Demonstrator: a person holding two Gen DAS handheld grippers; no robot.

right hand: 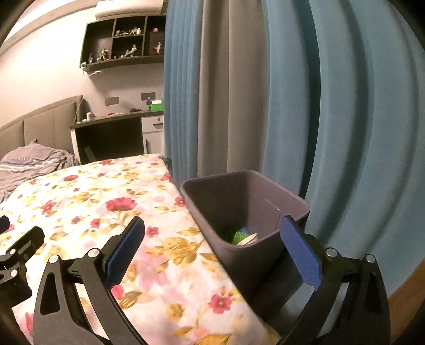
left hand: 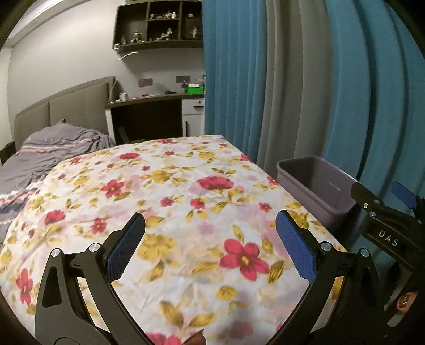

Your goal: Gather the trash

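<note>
A grey-purple bin [right hand: 239,212] stands beside the flowered bed cover [right hand: 106,207], against the curtain; a green item [right hand: 240,234] and a pale round piece lie at its bottom. My right gripper [right hand: 212,233] hovers open over the bed's edge and the bin's near wall, nothing between its blue pads [right hand: 300,252]. In the left wrist view my left gripper [left hand: 209,233] stands wide open above the flowered cover [left hand: 172,185], empty. The bin [left hand: 316,185] sits to its right. The right gripper's body [left hand: 385,217] shows at that view's right edge.
Blue and grey curtains [left hand: 292,79] hang right behind the bin. A grey striped blanket [left hand: 53,148] lies at the bed's far left by a padded headboard. A dark desk [left hand: 148,114] and wall shelves [left hand: 159,24] with figurines are at the back.
</note>
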